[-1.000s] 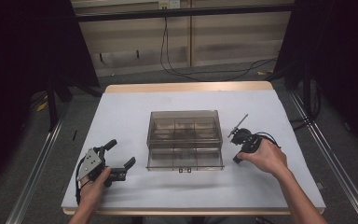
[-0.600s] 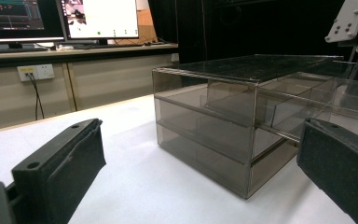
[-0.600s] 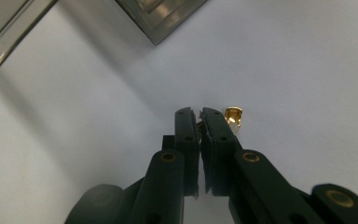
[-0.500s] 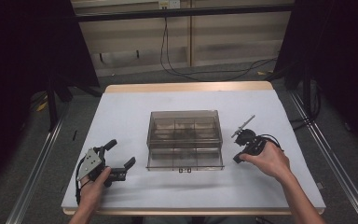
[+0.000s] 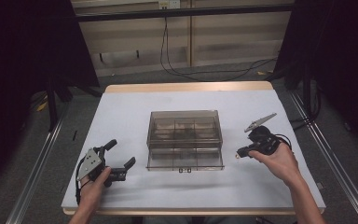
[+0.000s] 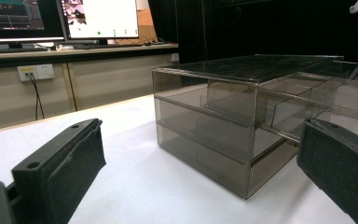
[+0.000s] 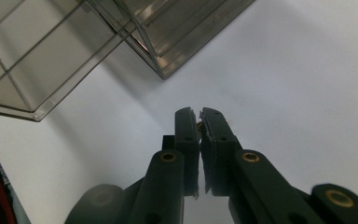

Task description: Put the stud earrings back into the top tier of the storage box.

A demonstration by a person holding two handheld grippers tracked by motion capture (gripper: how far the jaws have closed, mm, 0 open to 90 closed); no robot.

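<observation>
Work in hand: a smoked clear plastic drawer organizer [image 5: 184,140] sat mid-table, its lower drawer [image 5: 185,159] pulled out toward 6 o'clock.
Organizer place: centre of the white table [image 5: 121,112], between the two grippers and touching neither.
Left gripper [image 5: 121,161]: at 8 o'clock from the organizer, resting low by the table's near edge; its jaws stood wide apart with nothing between them, the organizer's corner showing through the gap in the left gripper view [image 6: 242,135].
Right gripper [image 5: 239,152]: at 3 o'clock from the open drawer, just off its right front corner; the jaws were pressed almost together. A tiny light speck [image 7: 198,125] showed between the tips in the right gripper view; whether it was a held thing I could not tell.
Handling, as judged: thin hard plastic, light and stiff, likely to slide on the smooth table and to crack or scuff if squeezed hard. The walls looked slick.
Where to take hold: the drawer's front lip near its small centre tab [image 5: 184,170], pushing straight toward 12 o'clock; the other gripper would best steady the top shell at a side wall so the body did not skate away.
Risk: an off-centre push could skew the drawer in its runners.
</observation>
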